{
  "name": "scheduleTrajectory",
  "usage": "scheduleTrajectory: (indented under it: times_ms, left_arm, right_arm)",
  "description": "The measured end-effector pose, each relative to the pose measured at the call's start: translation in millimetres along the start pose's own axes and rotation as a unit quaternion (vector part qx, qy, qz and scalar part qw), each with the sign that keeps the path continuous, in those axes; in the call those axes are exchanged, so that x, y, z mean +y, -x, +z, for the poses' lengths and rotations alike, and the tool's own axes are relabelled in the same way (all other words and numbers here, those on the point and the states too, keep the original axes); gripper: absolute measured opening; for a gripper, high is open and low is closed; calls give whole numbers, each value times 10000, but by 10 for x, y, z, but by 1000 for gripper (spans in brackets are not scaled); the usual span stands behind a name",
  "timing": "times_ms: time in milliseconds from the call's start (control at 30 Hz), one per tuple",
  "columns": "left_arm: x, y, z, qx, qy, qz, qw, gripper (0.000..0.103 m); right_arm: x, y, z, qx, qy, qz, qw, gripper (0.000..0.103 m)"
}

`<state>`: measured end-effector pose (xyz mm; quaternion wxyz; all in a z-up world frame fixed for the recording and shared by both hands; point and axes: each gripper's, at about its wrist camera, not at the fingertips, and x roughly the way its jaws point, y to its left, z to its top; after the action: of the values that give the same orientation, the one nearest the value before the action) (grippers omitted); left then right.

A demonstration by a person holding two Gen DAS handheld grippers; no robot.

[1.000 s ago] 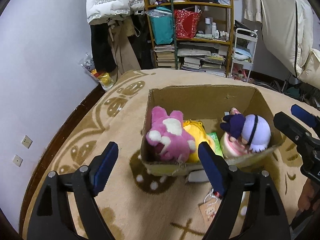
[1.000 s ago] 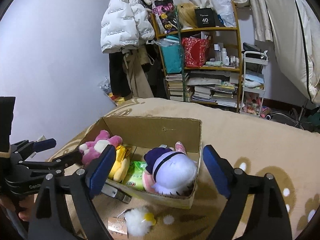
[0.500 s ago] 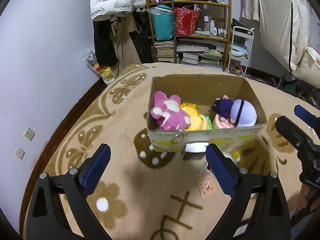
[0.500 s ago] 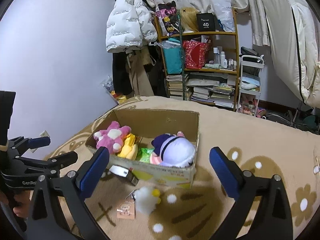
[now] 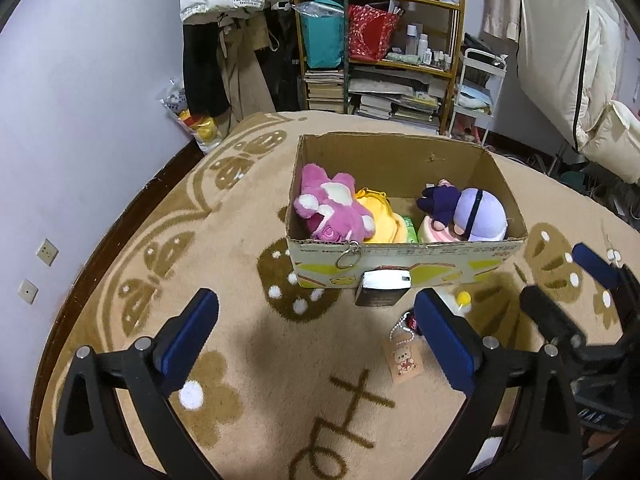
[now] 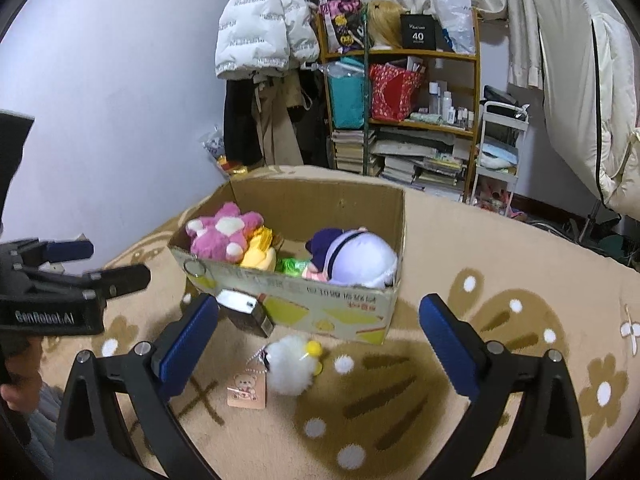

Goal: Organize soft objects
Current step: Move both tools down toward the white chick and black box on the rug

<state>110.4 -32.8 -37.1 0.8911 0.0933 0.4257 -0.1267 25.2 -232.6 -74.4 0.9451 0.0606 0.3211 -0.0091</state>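
Most of the soft toys already lay in the cardboard box [image 5: 404, 268] ahead of my jaws; one white fluffy toy [image 6: 290, 364] remained on the rug [image 5: 248, 344], between my right jaws, against the box's near wall. Both jaws stood released, the left having just widened, empty; open rug lay all round.

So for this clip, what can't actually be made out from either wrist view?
- White fluffy toy: in the left wrist view the left gripper's finger hides nearly all of it.
- Green packet in the cardboard box: mostly buried between plush toys in both views.
- Box front print: too small to read.
- Dark block with a white top against the box: identity unclear.
- Right gripper: open, empty.
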Motion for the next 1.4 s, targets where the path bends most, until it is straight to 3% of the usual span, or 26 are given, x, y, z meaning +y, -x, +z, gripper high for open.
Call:
scheduleTrajectory:
  times_ms: [800,1067,1400]
  left_arm:
    - [-205,-667,126,465,-172,-457,9977,98]
    - [-215,-848,145,609,-81,-775,9951,98]
    - [-264,-1104,105,904,-134,-836,9923,98]
  right_arm:
    - [-28,-567,-249,731,-60,-2,9973,103]
    - [-36,-777,-321,1006,-129,76,9948,103]
    - [-66,-987,-394,1264,-216,124,9917,103]
